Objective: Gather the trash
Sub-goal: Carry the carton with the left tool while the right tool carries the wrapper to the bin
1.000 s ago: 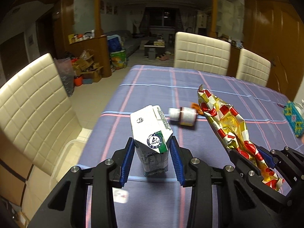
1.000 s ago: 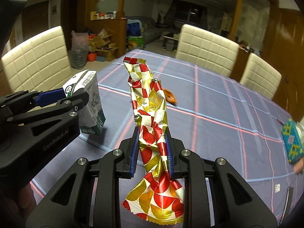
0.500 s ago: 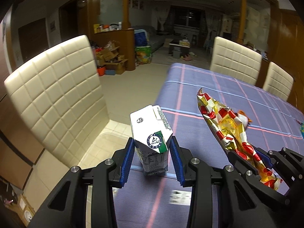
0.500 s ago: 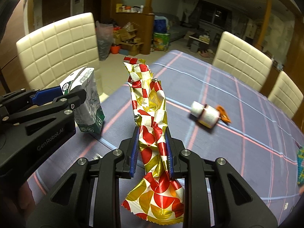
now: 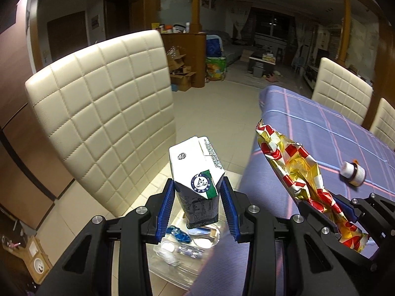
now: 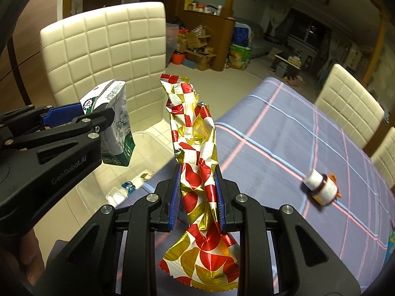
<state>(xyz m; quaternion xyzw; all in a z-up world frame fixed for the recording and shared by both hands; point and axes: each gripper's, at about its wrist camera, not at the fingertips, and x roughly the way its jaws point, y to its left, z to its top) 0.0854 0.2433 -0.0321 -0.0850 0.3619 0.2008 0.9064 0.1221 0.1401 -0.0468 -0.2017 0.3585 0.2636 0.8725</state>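
My left gripper point(image 5: 197, 207) is shut on a white and green drink carton point(image 5: 196, 180), held upright beyond the table's edge, above a clear plastic bin point(image 5: 172, 268) on the floor. The bin holds a few scraps, one blue. In the right wrist view the carton point(image 6: 116, 123) and the left gripper point(image 6: 74, 120) appear at the left. My right gripper point(image 6: 197, 197) is shut on a crumpled red, gold and white snack wrapper point(image 6: 197, 153), near the table's corner. The wrapper point(image 5: 296, 167) also shows at the right of the left wrist view.
A cream quilted chair point(image 5: 103, 113) stands close beside the bin point(image 6: 148, 143). The purple striped tablecloth point(image 6: 284, 148) carries a small brown bottle with a white cap point(image 6: 321, 190) lying on its side. More cream chairs point(image 6: 348, 103) line the far side. Boxes clutter the far room.
Both grippers have swung left off the tabletop toward the chair, still holding the carton and the wrapper. The clear bin on the floor has come into view beneath them.
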